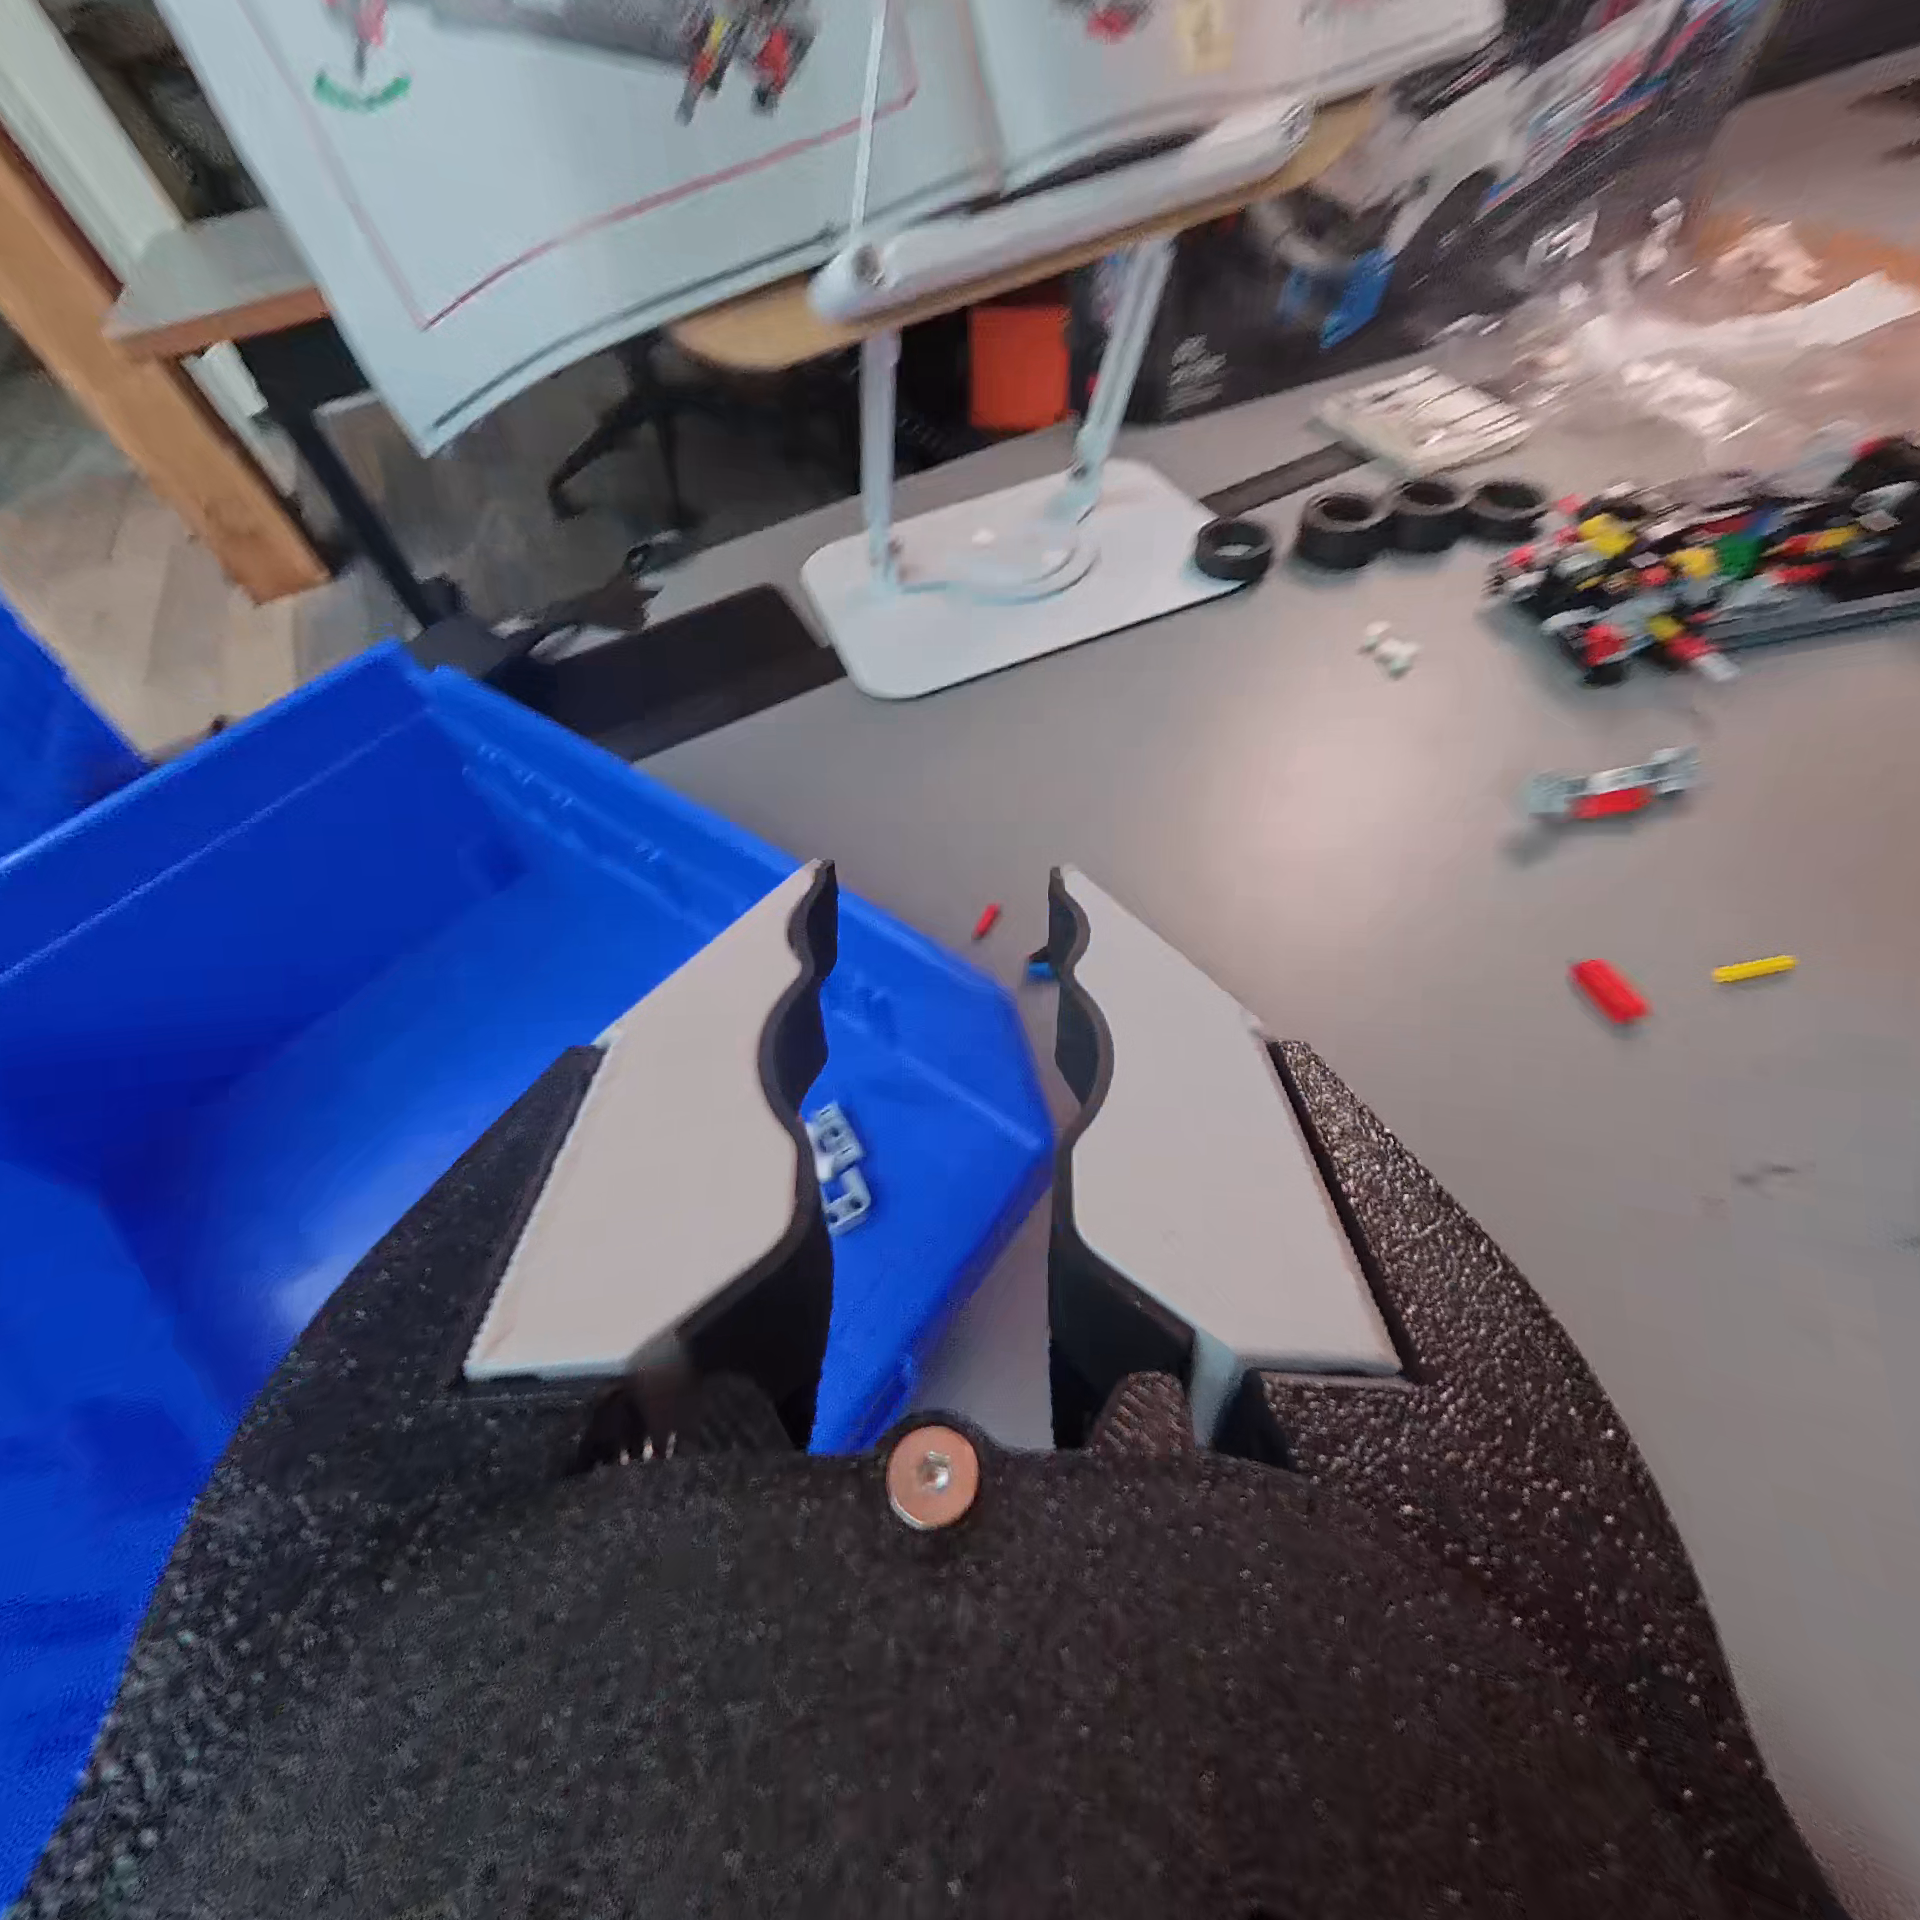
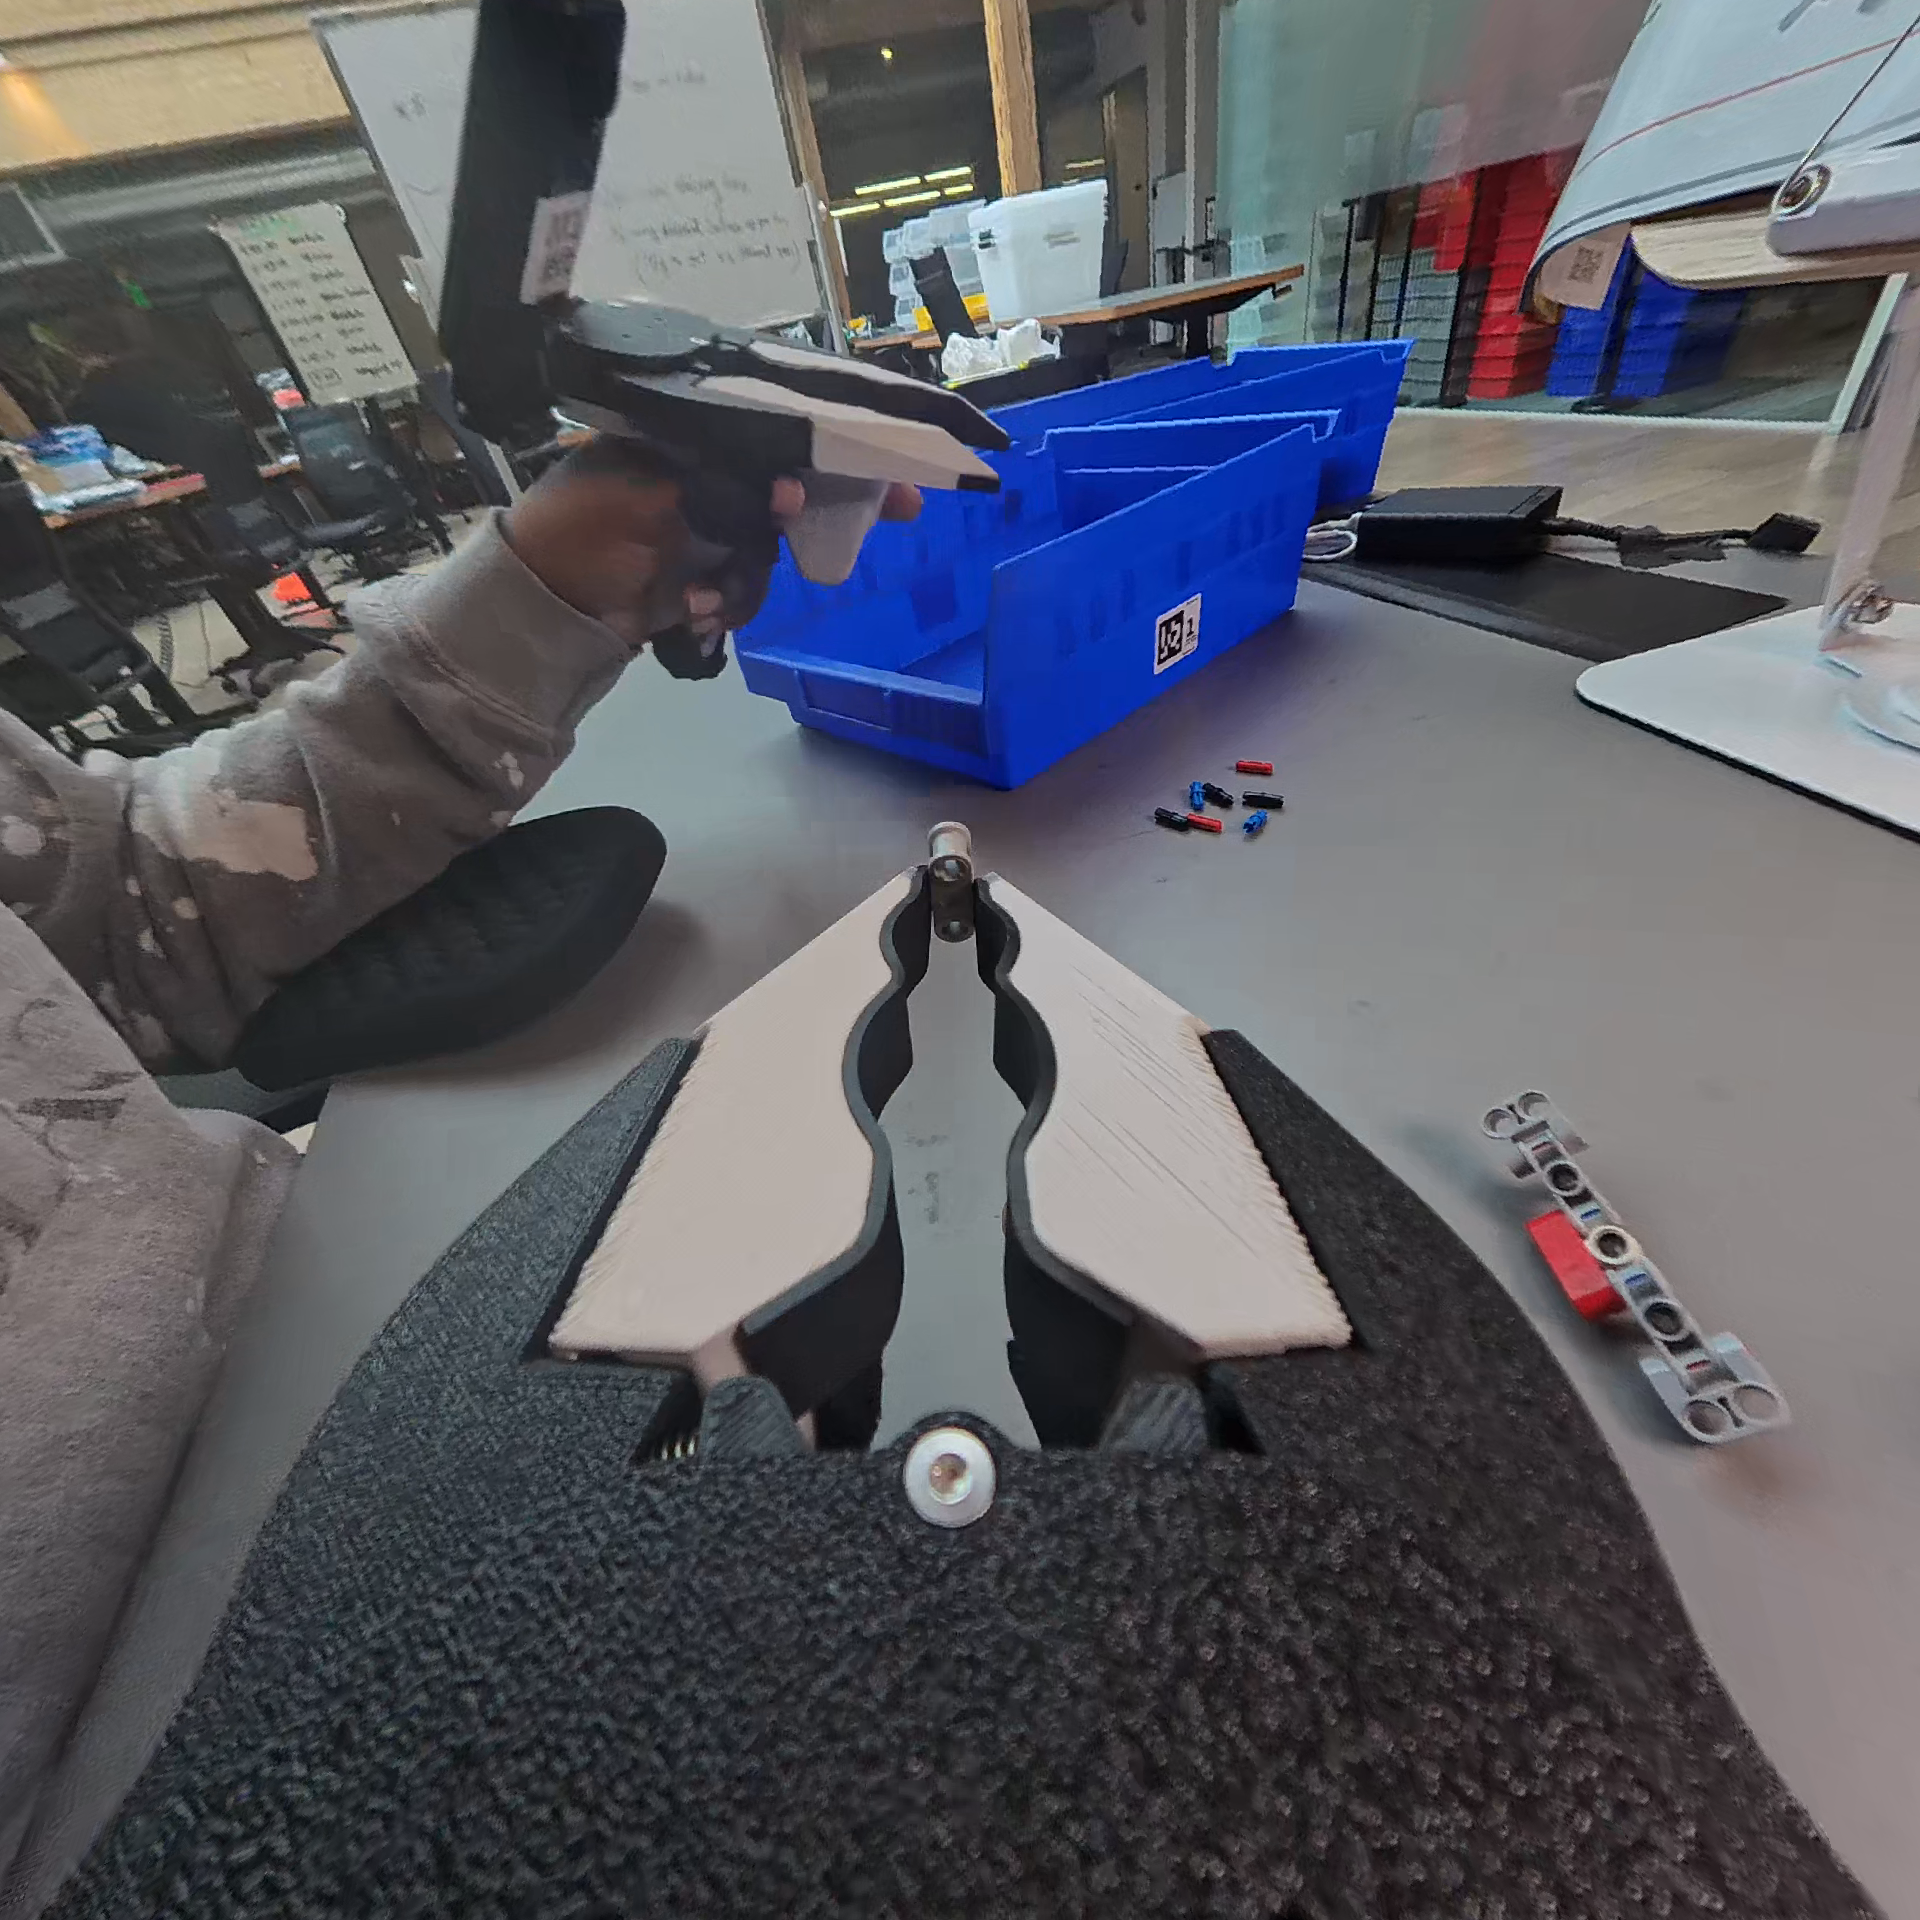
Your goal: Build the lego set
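My left gripper (image 1: 940, 899) is open and empty, held above the near right corner of a blue bin (image 1: 343, 935) that has a few small grey pieces (image 1: 844, 1169) inside. It also shows in the right wrist view (image 2: 971, 457), held in a hand over the same blue bin (image 2: 1091, 582). My right gripper (image 2: 951, 883) is shut on a small grey and dark pin (image 2: 949, 868), held above the grey table (image 2: 1455, 935). A grey beam assembly with a red block (image 2: 1631, 1268) lies to its right; it also shows in the left wrist view (image 1: 1610, 795).
Small red, blue and black pins (image 2: 1221, 800) lie beside the bin. A partly built model (image 1: 1704, 582), several black tyres (image 1: 1371, 525), a red piece (image 1: 1608, 989) and a yellow axle (image 1: 1754, 969) lie on the table. An instruction booklet on a white stand (image 1: 1018, 603) is behind. My right fingertips sit around 20 centimeters from my left ones. My right gripper's tips are some 10 centimeters from the yellow axle (image 1: 1754, 969).
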The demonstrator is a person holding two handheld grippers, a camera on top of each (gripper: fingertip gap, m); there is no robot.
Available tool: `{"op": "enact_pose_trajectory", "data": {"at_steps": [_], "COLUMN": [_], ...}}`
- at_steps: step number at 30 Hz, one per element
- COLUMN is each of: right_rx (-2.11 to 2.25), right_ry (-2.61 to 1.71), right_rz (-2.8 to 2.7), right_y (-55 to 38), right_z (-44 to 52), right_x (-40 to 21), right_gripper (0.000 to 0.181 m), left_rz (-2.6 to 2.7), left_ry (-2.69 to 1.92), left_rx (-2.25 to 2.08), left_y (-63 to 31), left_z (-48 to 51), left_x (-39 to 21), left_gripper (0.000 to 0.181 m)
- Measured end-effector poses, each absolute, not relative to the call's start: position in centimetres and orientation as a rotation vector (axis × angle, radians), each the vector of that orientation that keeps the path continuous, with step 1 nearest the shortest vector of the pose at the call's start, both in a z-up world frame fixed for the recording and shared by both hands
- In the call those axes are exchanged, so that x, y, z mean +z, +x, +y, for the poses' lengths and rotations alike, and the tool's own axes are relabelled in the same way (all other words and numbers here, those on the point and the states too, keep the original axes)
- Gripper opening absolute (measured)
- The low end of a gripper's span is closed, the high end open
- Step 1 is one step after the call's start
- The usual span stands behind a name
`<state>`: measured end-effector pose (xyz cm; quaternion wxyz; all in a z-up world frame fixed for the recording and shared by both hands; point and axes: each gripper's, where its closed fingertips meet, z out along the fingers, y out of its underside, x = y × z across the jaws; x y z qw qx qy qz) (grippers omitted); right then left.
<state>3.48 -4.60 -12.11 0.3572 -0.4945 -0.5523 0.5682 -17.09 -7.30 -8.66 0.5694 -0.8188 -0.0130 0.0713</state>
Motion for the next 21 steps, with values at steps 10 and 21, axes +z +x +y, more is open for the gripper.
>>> {"op": "enact_pose_trajectory", "data": {"at_steps": [10,21], "right_rx": [0.697,0.452], "right_ry": [-0.693,-0.395], "right_rz": [-1.454,-1.418], "right_y": [3.7,4.4], "right_z": [-4.9,-6.7], "right_x": [-10.5,-9.3], "right_gripper": [0.005,0.016], "left_rz": [0.294,0.434], "left_ry": [-1.867,-1.811], "left_rx": [-1.075,-0.966], "left_y": [4.3,6.5], "left_z": [-6.9,-6.6], "left_x": [-9.7,-9.9], "left_gripper": [0.047,0.022]}}
